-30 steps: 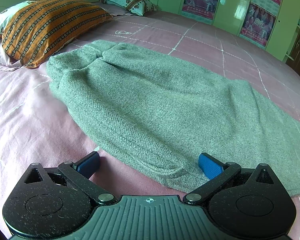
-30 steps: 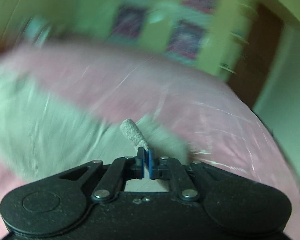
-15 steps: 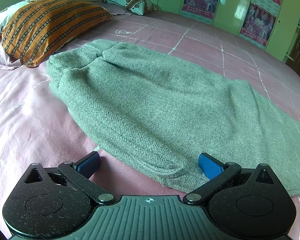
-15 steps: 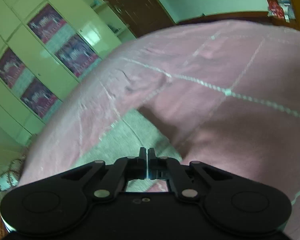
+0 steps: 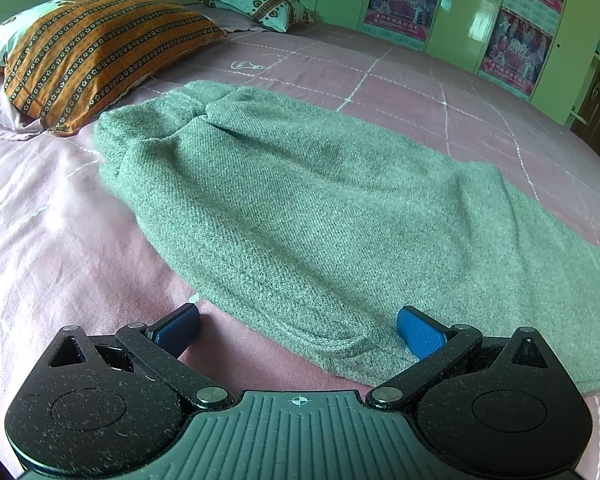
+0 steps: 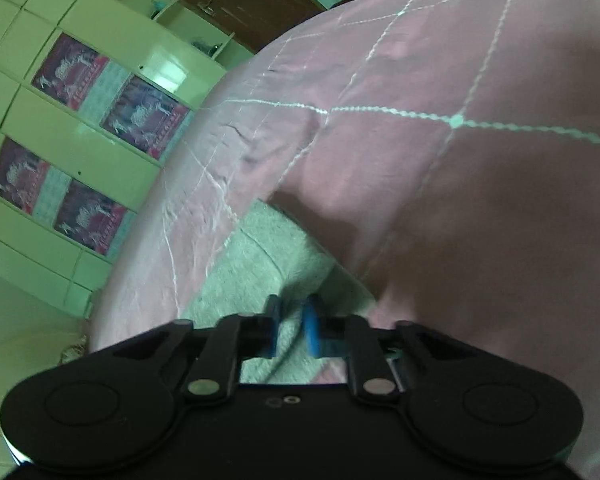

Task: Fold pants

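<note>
Grey knit pants (image 5: pixel 320 216) flat on bed (image 5: pixel 60 248), hem btwn released left hand-held gripper (image 5: pixel 298 330); right hand-held gripper (image 6: pixel 292 332) slightly parted over pants edge, gripping nothing.

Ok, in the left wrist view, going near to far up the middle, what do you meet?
Left gripper, jaws open → grey pants → pink bedsheet → green cabinets with posters.
</note>
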`<state>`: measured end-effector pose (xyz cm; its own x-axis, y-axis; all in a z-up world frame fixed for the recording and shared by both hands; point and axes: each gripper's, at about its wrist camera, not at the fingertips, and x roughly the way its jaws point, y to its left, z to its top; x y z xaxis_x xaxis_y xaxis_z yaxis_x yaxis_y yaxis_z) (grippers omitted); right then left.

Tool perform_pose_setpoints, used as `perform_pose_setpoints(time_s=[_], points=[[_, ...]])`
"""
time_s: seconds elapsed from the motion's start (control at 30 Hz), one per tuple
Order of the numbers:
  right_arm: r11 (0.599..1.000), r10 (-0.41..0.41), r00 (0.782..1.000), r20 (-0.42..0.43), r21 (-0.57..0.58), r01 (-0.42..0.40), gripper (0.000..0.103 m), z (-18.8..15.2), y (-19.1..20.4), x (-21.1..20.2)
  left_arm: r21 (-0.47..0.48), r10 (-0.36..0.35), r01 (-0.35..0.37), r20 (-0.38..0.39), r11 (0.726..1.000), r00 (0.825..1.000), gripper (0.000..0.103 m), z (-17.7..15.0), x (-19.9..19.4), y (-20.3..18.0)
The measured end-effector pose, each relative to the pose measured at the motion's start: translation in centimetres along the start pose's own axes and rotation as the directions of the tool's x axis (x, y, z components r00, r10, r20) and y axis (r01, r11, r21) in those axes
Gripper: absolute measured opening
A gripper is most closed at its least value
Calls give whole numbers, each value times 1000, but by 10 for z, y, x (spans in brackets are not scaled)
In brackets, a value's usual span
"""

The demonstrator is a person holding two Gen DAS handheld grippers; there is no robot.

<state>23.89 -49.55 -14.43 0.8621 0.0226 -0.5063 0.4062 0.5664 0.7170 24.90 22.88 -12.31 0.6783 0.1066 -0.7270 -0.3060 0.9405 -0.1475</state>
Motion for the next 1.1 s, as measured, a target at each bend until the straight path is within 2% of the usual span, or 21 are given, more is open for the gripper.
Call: perform_pose_setpoints(time_s=[0.13, 0.2, 0.3, 0.37, 0.43, 0.53, 0.7, 0.83, 0.93, 0.97, 1.03, 1.1], points=[[996, 66, 996, 61, -58, -63, 0, -6, 18, -35, 0, 0, 0, -5, 1000, 1000, 103, 0, 1, -1], [997, 59, 997, 54, -55, -56, 0, -11, 14, -41, 3, 2, -2, -7, 1000, 1000, 103, 0, 2, -1], [999, 21, 1000, 21, -45, -20, 0, -13, -4, -23, 1, -1, 1, -6, 1000, 1000, 103, 0, 2, -1], [999, 20, 1000, -7, -30, -20, 5, -10, -10, -18, -1, -2, 2, -7, 1000, 1000, 103, 0, 1, -1], [998, 56, 997, 47, -29, -54, 10, -11, -9, -35, 0, -1, 1, -7, 1000, 1000, 103, 0, 2, -1], [998, 65, 997, 40, -8, -65, 7, -15, -13, -50, 8, 4, -4, -8, 1000, 1000, 103, 0, 2, -3], [998, 31, 998, -63, 54, -27, 6, -24, -28, -26, 4, -3, 3, -10, 1000, 1000, 103, 0, 2, -2], [993, 65, 997, -45, 101, -60, 4, -29, -33, -12, 3, -1, 1, -9, 1000, 1000, 103, 0, 2, -2], [993, 61, 997, -45, 105, -56, 0, -29, -35, 1, 4, 0, 0, -9, 1000, 1000, 103, -1, 2, -2], [996, 50, 998, -43, 78, -46, 0, -28, -32, 2, 3, -1, 1, -9, 1000, 1000, 103, -1, 2, -2], [997, 1, 1000, 6, -74, -1, 0, -23, -11, -10, 5, 0, 0, -8, 1000, 1000, 103, -1, 2, -3], [978, 39, 996, 84, -207, -21, 0, -16, 14, -35, 6, 0, 0, -9, 1000, 1000, 103, -1, 2, -3]])
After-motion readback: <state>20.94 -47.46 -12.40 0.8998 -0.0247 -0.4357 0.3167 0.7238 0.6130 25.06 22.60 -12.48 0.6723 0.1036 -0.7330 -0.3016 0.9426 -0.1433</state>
